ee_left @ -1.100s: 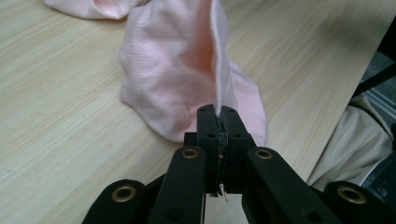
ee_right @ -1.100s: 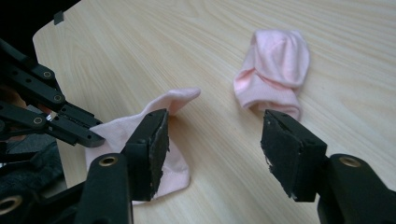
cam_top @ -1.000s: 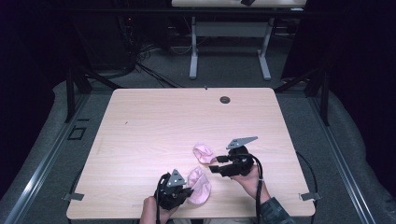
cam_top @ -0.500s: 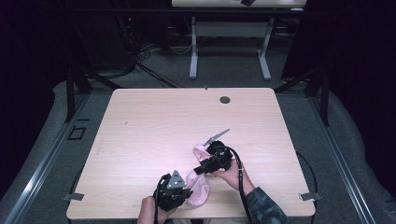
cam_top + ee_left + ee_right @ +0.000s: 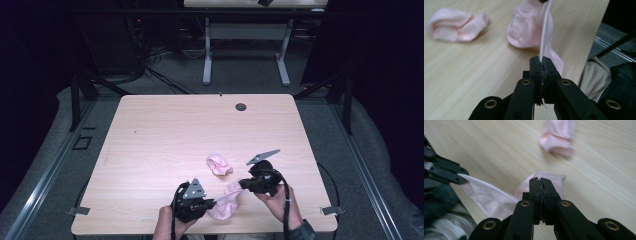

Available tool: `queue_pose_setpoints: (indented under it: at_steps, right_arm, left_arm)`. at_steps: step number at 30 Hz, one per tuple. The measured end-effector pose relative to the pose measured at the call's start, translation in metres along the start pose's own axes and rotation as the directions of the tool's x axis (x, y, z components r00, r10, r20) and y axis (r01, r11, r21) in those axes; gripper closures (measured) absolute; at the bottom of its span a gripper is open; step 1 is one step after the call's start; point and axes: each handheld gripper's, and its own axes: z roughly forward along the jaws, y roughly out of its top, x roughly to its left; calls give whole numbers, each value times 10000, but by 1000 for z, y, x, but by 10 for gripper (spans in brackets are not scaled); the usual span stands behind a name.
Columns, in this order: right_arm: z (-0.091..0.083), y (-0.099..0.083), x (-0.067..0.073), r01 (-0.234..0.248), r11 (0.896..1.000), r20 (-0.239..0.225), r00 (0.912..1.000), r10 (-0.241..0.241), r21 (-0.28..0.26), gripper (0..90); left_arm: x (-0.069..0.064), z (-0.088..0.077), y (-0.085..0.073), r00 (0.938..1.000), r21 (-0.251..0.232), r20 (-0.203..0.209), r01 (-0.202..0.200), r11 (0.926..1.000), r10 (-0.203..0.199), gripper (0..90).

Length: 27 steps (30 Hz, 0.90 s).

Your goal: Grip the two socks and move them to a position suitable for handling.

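Note:
A pink sock (image 5: 226,204) hangs stretched between my two grippers near the table's front edge. My left gripper (image 5: 213,200) is shut on one edge of its cuff (image 5: 543,50). My right gripper (image 5: 242,184) has just closed its jaws on the opposite side of the sock (image 5: 549,180), and now stands shut on it (image 5: 540,180). The left gripper (image 5: 446,173) shows at the left of the right gripper view, pulling the fabric taut. A second pink sock (image 5: 219,164) lies folded on the table just beyond them (image 5: 456,25) (image 5: 559,137).
The light wooden table (image 5: 165,130) has a round cable hole (image 5: 241,106) near its far edge. The front edge runs close under both hands. A person's lap (image 5: 596,75) lies just past that edge. Another table (image 5: 245,30) stands farther back on the grey floor.
The right gripper swung left to the sock, closed on it and drew back to the right. The sock now lifts off the table, spread between both grippers.

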Motion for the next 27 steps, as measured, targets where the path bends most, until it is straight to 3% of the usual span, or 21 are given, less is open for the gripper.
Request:
queue_pose_setpoints:
  at_steps: [1, 3, 4, 5, 6, 8, 12, 16, 18, 19, 22, 23, 25, 27]
  right_arm:
    - [-11, -3, 2, -71, 10000, 390, 9992, 71, 7, 882]
    - [-27, -6, 5, -300, 9995, 626, 9976, 298, 21, 876]
    - [-32, -5, 8, -471, 9987, 866, 9952, 452, 196, 837]
    - [-33, -3, 8, -327, 9990, 1070, 9938, 294, 290, 762]
    - [-30, -2, 7, -368, 9993, 1011, 9942, 358, 87, 726]
    - [-15, 0, -2, -198, 9996, 884, 9959, 179, 200, 610]
    - [2, -4, -22, 79, 9995, 563, 9984, -61, -304, 534]
    - [7, -11, -35, -44, 9951, -231, 9997, 22, -985, 496]
    - [13, -13, -37, 10, 9971, -345, 9994, -36, -760, 467]
    - [16, -14, -38, -2, 9972, -383, 9993, -26, -747, 469]
    - [28, -16, -41, 56, 9976, -154, 9999, -67, -695, 470]
    - [34, -16, -40, 43, 9980, -126, 9999, -51, -629, 473]
    - [41, -16, -38, 213, 9985, -228, 9995, -225, -510, 521]
    - [50, -18, -35, 319, 9990, -266, 9991, -328, -324, 637]
  left_arm:
    - [-4, 3, 5, 9999, 5, 113, -130, 9999, 130, 888]
    - [-8, 8, 11, 9992, 13, 332, -241, 9997, 240, 888]
    - [-7, 13, 12, 9991, 97, 354, -235, 9997, 231, 888]
    - [-5, 15, 11, 9993, 145, 357, -151, 9998, 145, 887]
    - [-1, 18, 8, 9994, 223, 342, 78, 9997, -86, 888]
    - [7, 20, 2, 9984, 347, 230, 515, 9981, -523, 887]
    - [25, 17, -11, 9903, 424, 57, 1385, 9895, -1389, 887]
    - [36, 15, -18, 9850, 465, -104, 1727, 9839, -1724, 885]
    - [41, 15, -20, 9832, 489, -200, 1822, 9820, -1814, 883]
    - [43, 15, -21, 9838, 523, -243, 1784, 9826, -1773, 883]
    - [51, 19, -23, 9781, 676, -155, 2082, 9757, -2076, 883]
    - [52, 19, -22, 9797, 754, -190, 2004, 9768, -1996, 883]
    - [55, 20, -22, 9792, 867, -242, 2028, 9754, -2014, 884]
    - [58, 21, -22, 9793, 957, -358, 2018, 9747, -1993, 884]
